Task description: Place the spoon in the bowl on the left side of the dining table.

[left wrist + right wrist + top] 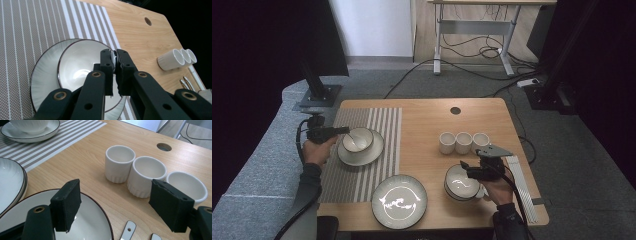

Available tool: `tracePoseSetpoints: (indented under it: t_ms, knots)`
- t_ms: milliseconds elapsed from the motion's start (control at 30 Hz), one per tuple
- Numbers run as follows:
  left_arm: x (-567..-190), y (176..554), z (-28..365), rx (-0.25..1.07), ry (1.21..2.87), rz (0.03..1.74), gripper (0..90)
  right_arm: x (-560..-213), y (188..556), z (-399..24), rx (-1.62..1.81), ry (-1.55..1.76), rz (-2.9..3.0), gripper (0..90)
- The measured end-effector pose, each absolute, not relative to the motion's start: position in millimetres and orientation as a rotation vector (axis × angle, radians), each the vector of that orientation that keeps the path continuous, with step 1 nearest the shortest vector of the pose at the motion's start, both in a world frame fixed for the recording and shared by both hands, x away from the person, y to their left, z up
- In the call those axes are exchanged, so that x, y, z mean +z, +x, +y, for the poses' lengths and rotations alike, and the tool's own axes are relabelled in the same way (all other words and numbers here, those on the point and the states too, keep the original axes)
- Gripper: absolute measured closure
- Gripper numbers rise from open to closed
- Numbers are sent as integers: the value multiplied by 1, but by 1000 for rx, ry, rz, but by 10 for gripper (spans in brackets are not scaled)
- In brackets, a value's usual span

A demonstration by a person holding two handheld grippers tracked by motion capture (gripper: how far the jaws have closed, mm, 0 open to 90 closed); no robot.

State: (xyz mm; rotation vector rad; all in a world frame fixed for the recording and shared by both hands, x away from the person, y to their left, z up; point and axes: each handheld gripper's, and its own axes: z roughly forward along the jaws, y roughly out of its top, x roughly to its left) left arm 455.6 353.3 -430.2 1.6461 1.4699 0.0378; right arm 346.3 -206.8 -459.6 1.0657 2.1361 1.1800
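Note:
A white dark-rimmed bowl (pixel 358 140) (pixel 77 65) sits on a saucer plate (pixel 373 153) (pixel 43 75) on the striped placemat (pixel 362 175). My left gripper (pixel 343 131) (pixel 115 56) is shut on that bowl's near rim, which shows pinched between the pads. At the front right, my right gripper (pixel 466 167) (pixel 117 197) stands open just above a second bowl (pixel 459 184) (pixel 92 220), its pads apart with nothing between them. Three white cups (pixel 463 142) (pixel 120 162) stand in a row beyond it.
A large plate (pixel 399 200) (pixel 10 180) lies at the front centre. White spoon handles (pixel 127 230) lie by the right bowl, and a long white strip (pixel 519 185) runs along the table's right edge. A cable hole (pixel 455 110) marks the back.

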Motion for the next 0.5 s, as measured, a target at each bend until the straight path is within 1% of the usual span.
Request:
tracePoseSetpoints:
  t_ms: [367,500]
  knots:
    - [-449,460,362,7,1593,1491,846,-462,347,-204,1162,1048,2156,260]
    - [-451,460,366,20,1576,1491,844,-462,347,-205,1159,1050,2154,260]
